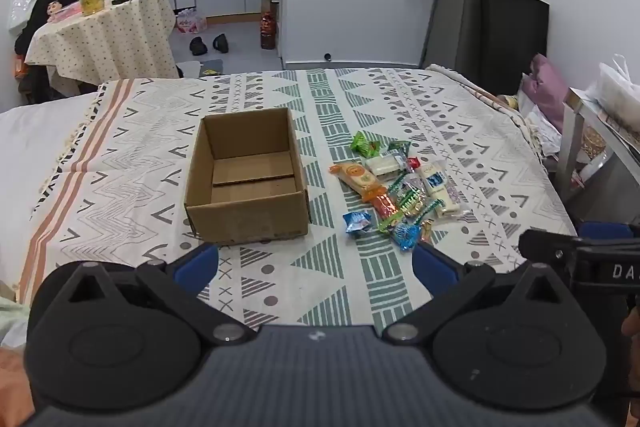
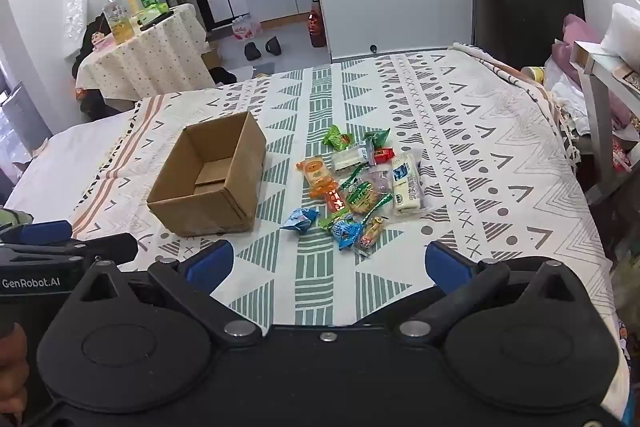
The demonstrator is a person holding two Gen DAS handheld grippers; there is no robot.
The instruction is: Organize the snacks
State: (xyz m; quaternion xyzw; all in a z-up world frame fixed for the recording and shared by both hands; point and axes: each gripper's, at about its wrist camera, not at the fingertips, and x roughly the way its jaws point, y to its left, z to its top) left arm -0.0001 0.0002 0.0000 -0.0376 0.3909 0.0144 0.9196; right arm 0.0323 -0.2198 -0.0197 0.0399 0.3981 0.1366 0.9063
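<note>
Cardboard box point(image 1: 247, 175): open-topped, nothing inside, mid-bedspread point(image 1: 400, 115).
Snack packets point(image 1: 394, 189): loose heap just right of the box, apart from it; labels too small to read.
Left gripper point(image 1: 316, 259): tilted down over the near edge, jaws fully spread, holding nothing.
Right gripper point(image 2: 329, 261): same pose, wide apart, nothing held.
Room: draped side table point(image 1: 100, 39) with bottles at the far left.

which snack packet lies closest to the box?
The crumpled light-blue packet, alone at the pile's near-left edge beside the cardboard box; all others lie farther right.
</note>
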